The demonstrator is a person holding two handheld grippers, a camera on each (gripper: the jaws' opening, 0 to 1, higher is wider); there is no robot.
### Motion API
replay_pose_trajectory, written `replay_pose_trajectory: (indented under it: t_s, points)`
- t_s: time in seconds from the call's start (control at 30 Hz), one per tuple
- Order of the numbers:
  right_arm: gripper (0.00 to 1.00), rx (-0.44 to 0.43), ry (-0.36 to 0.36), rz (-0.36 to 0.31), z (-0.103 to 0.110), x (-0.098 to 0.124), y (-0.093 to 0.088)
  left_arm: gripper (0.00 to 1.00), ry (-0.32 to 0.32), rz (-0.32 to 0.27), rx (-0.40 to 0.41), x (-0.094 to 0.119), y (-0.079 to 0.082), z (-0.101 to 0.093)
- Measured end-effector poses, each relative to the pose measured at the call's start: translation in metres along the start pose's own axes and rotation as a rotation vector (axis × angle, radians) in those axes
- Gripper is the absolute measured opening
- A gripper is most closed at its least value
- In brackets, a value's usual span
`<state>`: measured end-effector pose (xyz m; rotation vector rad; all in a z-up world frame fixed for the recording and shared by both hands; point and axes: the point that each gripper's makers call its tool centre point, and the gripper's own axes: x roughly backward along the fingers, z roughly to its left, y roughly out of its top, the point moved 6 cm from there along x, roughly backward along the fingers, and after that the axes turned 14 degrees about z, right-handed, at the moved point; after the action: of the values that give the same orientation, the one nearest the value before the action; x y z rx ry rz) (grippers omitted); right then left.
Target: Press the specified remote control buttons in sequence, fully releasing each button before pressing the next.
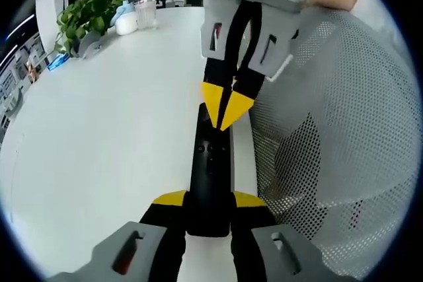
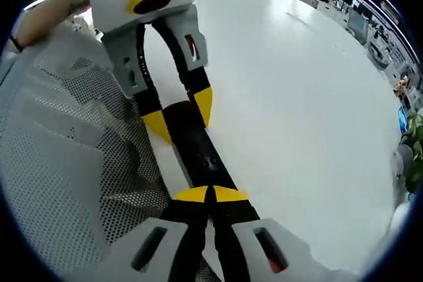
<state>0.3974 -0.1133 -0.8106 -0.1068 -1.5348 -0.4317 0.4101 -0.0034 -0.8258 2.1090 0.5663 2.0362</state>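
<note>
Left claw (image 1: 210, 197) clamps black remote control (image 1: 210, 163) near bench (image 1: 99, 150) edge; right claw (image 2: 210, 194), clenched, tips on buttons; press straight down, lift fully clear before next.

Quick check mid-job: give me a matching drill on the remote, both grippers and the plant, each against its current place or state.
Things:
1. left gripper
2. right gripper
3. remote
4. plant

States:
A. fingertips closed together, over the remote's face
B. black, lying along the white table's edge
C. at the table's far end
D. fingers on either side of the remote's end

Pairs: 1-D, 2-A, 3-B, 4-C
</note>
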Motion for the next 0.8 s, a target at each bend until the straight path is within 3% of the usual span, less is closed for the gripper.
replay_pose_trajectory:
  t_s: [0.27, 0.5, 0.8]
  points:
    - [0.0, 0.037, -0.003, 0.01, 0.0011, 0.0007, -0.0032, 0.19, 0.0, -0.002, 0.002, 0.0003, -0.0003, -0.0004]
    - [0.0, 0.18, -0.063, 0.049, 0.0058, -0.001, -0.0008, 0.19, 0.002, 0.002, -0.009, 0.0003, 0.0004, -0.0005]
    - [0.0, 0.127, -0.051, 0.047, 0.0049, -0.0021, -0.0007, 0.19, 0.012, 0.01, -0.027, -0.0001, 0.0004, -0.0008]
